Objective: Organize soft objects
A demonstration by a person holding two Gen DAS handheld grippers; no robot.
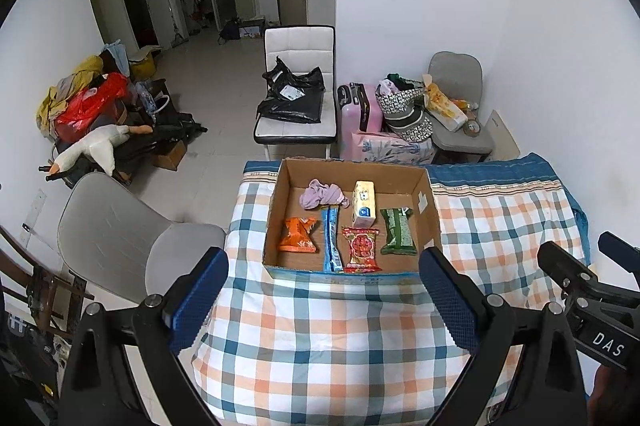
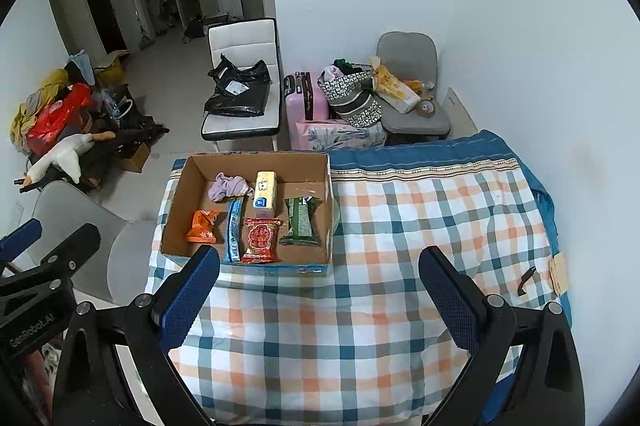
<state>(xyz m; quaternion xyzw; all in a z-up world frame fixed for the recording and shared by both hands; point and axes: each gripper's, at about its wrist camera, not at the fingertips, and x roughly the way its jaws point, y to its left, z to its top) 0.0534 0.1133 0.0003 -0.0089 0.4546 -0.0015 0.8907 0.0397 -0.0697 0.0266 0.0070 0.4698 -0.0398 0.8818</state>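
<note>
An open cardboard box (image 1: 431, 209) (image 2: 174, 214) sits on the checked tablecloth (image 1: 320, 346) (image 2: 400, 226). In it lie a lilac cloth (image 1: 322, 194) (image 2: 229, 185), a yellow tissue pack (image 1: 365, 203) (image 2: 265, 194), an orange packet (image 1: 298, 234) (image 2: 203, 226), a blue packet (image 1: 332, 240) (image 2: 234, 234), a red packet (image 1: 361, 249) (image 2: 260, 240) and a green packet (image 1: 397, 232) (image 2: 301, 222). My left gripper (image 1: 324, 302) is open and empty, held back from the box's near side. My right gripper (image 2: 320, 302) is open and empty over the cloth, right of the box.
A grey chair (image 1: 120, 238) (image 2: 80, 226) stands left of the table. Beyond the table stand a white chair with black bags (image 1: 296, 93), a pink suitcase (image 1: 356, 105), a patterned bag (image 1: 404, 105) and another grey chair (image 1: 460, 129). A white wall (image 2: 560, 65) runs along the right.
</note>
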